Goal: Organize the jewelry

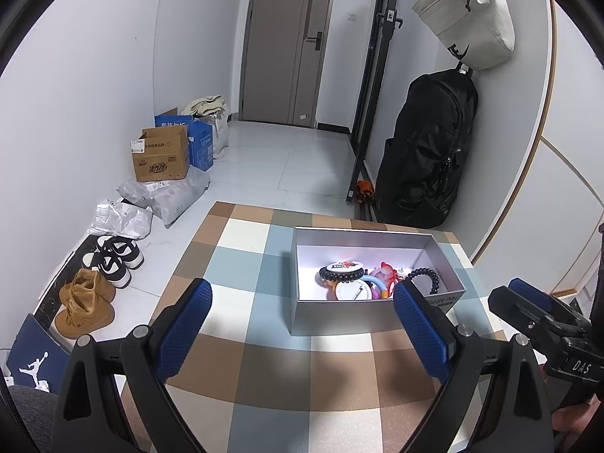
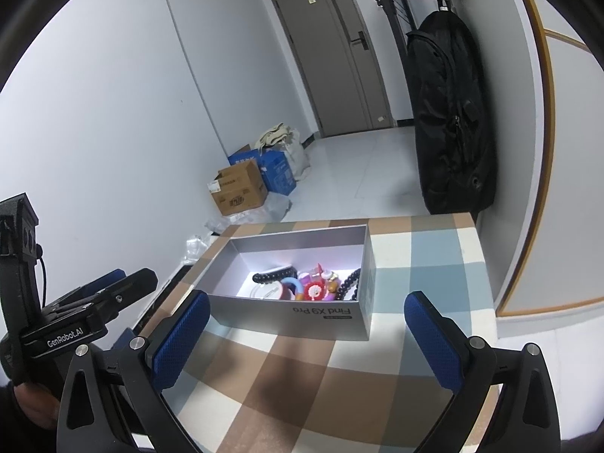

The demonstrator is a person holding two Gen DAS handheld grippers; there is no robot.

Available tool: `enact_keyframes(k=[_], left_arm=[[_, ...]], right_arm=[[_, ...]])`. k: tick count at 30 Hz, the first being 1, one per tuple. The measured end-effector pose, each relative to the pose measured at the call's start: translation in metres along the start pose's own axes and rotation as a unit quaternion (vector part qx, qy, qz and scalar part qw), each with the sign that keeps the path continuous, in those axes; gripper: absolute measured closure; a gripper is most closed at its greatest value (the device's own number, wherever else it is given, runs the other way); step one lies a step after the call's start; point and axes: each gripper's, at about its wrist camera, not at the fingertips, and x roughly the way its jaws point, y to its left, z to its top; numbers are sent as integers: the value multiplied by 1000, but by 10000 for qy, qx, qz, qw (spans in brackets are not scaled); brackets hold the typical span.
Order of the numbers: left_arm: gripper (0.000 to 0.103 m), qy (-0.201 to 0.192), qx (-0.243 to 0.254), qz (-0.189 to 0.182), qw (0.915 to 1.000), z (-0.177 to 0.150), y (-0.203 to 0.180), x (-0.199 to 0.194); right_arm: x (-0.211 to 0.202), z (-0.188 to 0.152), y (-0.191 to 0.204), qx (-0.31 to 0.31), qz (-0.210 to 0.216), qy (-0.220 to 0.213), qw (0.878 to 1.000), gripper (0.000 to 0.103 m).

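Observation:
A silver open box [image 1: 336, 319] [image 2: 302, 315] stands on the checked tablecloth [image 1: 241, 264] [image 2: 415, 264]. Inside it lie a black bead bracelet [image 1: 341, 275] [image 2: 272, 275], a second dark bead string [image 1: 428, 277] [image 2: 349, 283], a white round piece [image 1: 353, 291] [image 2: 268, 291], and colourful red, pink and blue trinkets [image 1: 383, 277] [image 2: 315, 288]. My left gripper [image 1: 302, 298] hovers open just in front of the box, with nothing between its blue pads. My right gripper [image 2: 307, 311] is open too, close to the box's near wall. Each gripper shows at the edge of the other's view.
Beyond the table's far edge is a tiled floor with cardboard boxes [image 1: 162, 154] [image 2: 239, 187], plastic bags [image 1: 166, 192] and shoes [image 1: 113, 258] along the left wall. A black backpack [image 1: 426, 151] [image 2: 449, 113] hangs right of the table, under a beige bag [image 1: 468, 19]. A grey door [image 1: 287, 41] [image 2: 336, 56] stands at the back.

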Motion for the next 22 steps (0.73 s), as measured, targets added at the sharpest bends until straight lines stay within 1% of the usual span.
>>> enact_keyframes(k=[15, 22], left_arm=[[9, 52, -13, -98, 9999, 0, 1, 3], [9, -26, 40, -148, 9999, -1, -1, 0]], right_arm=[[2, -1, -2, 68, 38, -3, 10000, 0], [3, -1, -1, 44, 41, 17, 10000, 0]])
